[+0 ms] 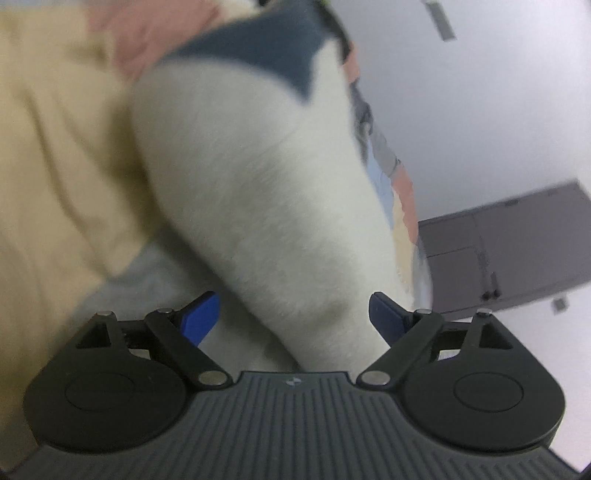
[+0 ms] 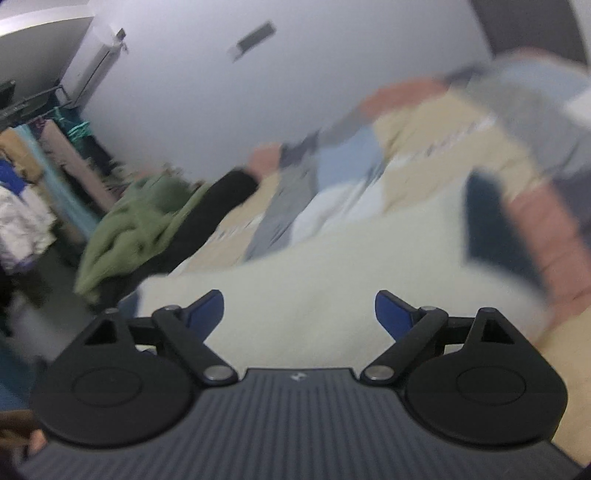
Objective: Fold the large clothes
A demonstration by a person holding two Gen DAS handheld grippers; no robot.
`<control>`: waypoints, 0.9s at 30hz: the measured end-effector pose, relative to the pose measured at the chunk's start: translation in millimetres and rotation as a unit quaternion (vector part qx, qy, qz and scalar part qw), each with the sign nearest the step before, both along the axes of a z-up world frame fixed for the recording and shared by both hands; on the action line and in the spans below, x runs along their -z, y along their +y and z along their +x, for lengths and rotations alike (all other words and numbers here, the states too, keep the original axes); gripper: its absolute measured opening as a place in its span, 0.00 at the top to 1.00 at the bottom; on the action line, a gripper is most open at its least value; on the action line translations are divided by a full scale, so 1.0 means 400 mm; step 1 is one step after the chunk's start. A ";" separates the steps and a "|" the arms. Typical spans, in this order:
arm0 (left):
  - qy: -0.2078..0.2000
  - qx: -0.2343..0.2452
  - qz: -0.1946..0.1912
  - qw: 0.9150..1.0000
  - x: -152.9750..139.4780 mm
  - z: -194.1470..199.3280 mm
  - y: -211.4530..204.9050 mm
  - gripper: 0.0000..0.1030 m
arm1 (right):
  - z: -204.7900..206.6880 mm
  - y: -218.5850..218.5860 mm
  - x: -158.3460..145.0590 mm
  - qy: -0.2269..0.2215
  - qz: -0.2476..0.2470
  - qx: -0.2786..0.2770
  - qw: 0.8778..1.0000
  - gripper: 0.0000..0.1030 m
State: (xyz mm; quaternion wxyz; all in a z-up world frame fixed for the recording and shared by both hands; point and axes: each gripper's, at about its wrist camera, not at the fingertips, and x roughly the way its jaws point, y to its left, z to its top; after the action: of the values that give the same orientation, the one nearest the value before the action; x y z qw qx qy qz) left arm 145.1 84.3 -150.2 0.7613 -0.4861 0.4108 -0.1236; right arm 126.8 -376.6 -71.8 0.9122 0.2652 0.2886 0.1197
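Observation:
A cream fleece garment (image 1: pixel 258 192) with a navy patch (image 1: pixel 273 48) lies on a yellow sheet (image 1: pixel 55 147). A bulky fold of it runs down between the spread blue pads (image 1: pixel 201 314) of my left gripper (image 1: pixel 293 314), which is open; the fold lies close to the right pad, and no pad presses on it. In the right wrist view the same cream garment (image 2: pixel 314 266) spreads just beyond my right gripper (image 2: pixel 299 312), whose jaws stand wide open with nothing pinched. Its navy patch (image 2: pixel 495 221) shows at the right. Both views are blurred.
A pink cloth (image 1: pixel 147 33) lies beside the navy patch. Further clothes are strewn across the sheet: a green garment (image 2: pixel 136 229), a black one (image 2: pixel 221 195), grey and light blue pieces (image 2: pixel 343 158). Hanging clothes (image 2: pixel 22 206) fill the left. A grey cabinet (image 1: pixel 509 251) stands by the wall.

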 end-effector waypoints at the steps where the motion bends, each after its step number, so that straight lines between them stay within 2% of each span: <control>1: 0.007 -0.008 -0.017 1.000 0.015 0.004 0.000 0.12 | 0.007 0.011 0.011 0.010 0.016 -0.012 1.000 0.12; 4: 0.020 -0.025 -0.037 0.999 0.043 0.015 0.000 0.12 | 0.013 0.043 0.050 0.043 0.061 -0.033 0.997 0.12; 7: 0.020 -0.036 -0.061 0.997 0.061 0.029 0.000 0.12 | 0.025 0.069 0.102 0.086 0.124 -0.045 0.988 0.12; 9: 0.018 -0.046 -0.073 0.996 0.067 0.035 -0.001 0.12 | 0.034 0.082 0.140 0.117 0.161 -0.044 0.979 0.12; 14: 0.031 -0.063 -0.142 0.987 0.116 0.052 -0.007 0.12 | 0.071 0.118 0.247 0.189 0.232 -0.037 0.954 0.10; 20: 0.020 -0.081 -0.176 0.981 0.130 0.050 0.001 0.12 | 0.083 0.110 0.266 0.153 0.290 0.016 0.945 0.10; 22: 0.018 -0.086 -0.185 0.979 0.135 0.049 0.008 0.13 | 0.074 0.101 0.274 0.153 0.316 0.035 0.936 0.10; 26: 0.015 -0.105 -0.189 0.976 0.134 0.050 0.033 0.13 | 0.044 0.062 0.272 0.138 0.323 0.100 0.931 0.11; 27: 0.014 -0.110 -0.184 0.977 0.133 0.036 0.042 0.13 | 0.030 0.045 0.272 0.134 0.331 0.123 0.926 0.11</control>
State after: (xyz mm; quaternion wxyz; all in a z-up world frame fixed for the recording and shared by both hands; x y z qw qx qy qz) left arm 159.5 101.1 -203.6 0.6621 -0.6615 0.3358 -0.1061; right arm 138.9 -358.7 -180.5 0.7325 0.5995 0.3171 0.0583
